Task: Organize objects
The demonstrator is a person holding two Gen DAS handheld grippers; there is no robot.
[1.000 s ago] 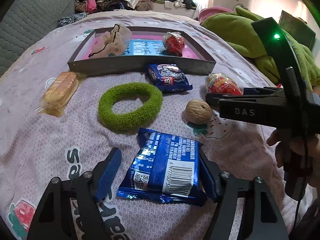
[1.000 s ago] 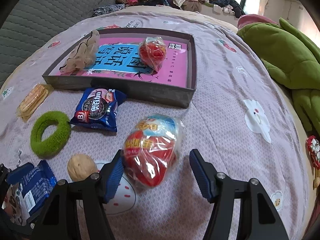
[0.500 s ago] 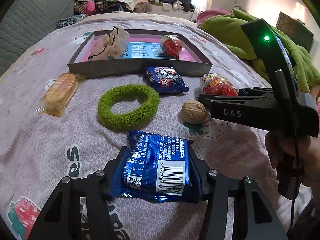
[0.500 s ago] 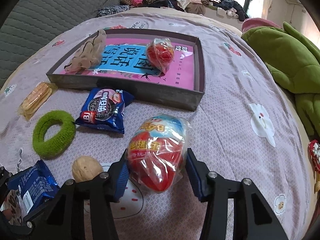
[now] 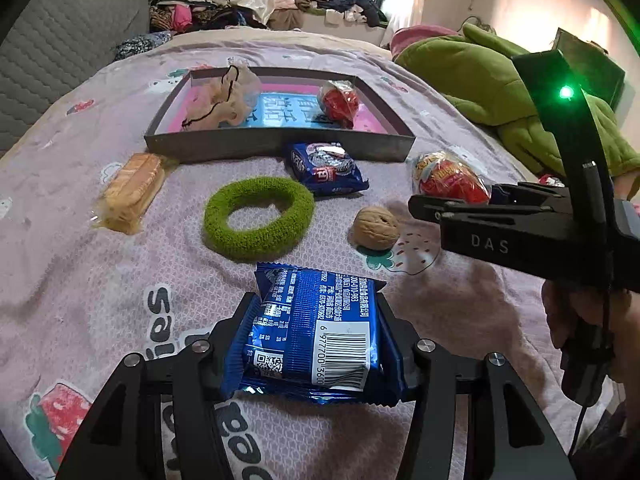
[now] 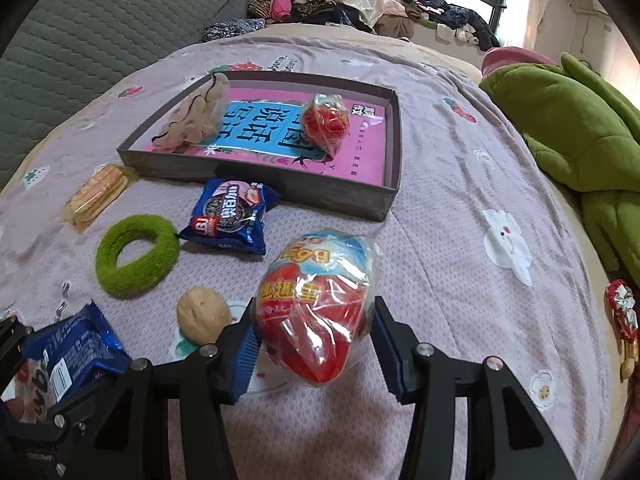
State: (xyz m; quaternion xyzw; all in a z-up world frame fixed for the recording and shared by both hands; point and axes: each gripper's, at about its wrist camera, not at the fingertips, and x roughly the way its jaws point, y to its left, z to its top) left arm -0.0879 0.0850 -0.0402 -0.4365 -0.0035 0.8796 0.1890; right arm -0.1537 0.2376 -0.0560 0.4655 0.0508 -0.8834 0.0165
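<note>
Both grippers are loaded. The left gripper has its 2 fingers closed about halfway, pressing on the long sides of a blue snack packet that sits barcode-up just above the purple bedsheet. The right gripper has its fingers closed narrower, clamping a red toy egg in clear wrap at its widest part, near the bedsheet.

Handling, by judgement:
- Snack packet: light, foil film, slippery and crushable. The contents are likely brittle. Side grip across the body is sound; avoid squeezing harder, and avoid the crimped ends, which would fold.
- Toy egg: light, hard shell under loose wrap. The wrap may slide on the shell, so the grip belongs at the middle bulge, as it is now; the tapered ends would slip out.

The grey tray lies further up the bed and already holds a cloth pouch and a second wrapped egg. A green ring, a walnut, a second blue packet and a wrapped cake lie loose between the grippers and the tray.
</note>
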